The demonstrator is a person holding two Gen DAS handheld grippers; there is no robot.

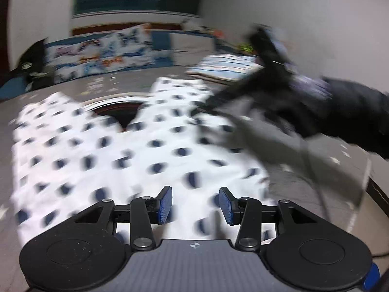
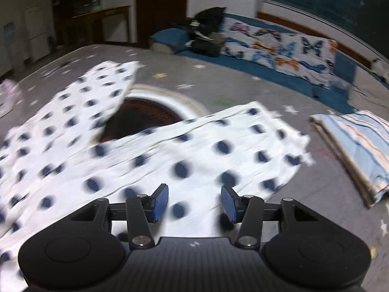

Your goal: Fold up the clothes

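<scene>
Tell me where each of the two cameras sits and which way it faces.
Left wrist: sits on the left gripper, looks forward and down over the polka-dot garment; its open blue pads show, and the right gripper with a sleeve.
Right wrist: sits on the right gripper, jaws open, facing the same garment.
Shared: the garment, the striped folded cloth, the patterned pillow.

Motion blur smears the polka-dot garment point(image 1: 126, 150) on the grey star-print bed cover point(image 2: 243, 90), its dots stretched to streaks. The garment partly hides a round dark-centred object point(image 2: 150, 119) of uncertain kind. The right gripper point(image 1: 209, 104), seen from the left wrist, is a dark smear. The striped folded cloth point(image 2: 359, 150) runs off the picture's right edge.
</scene>
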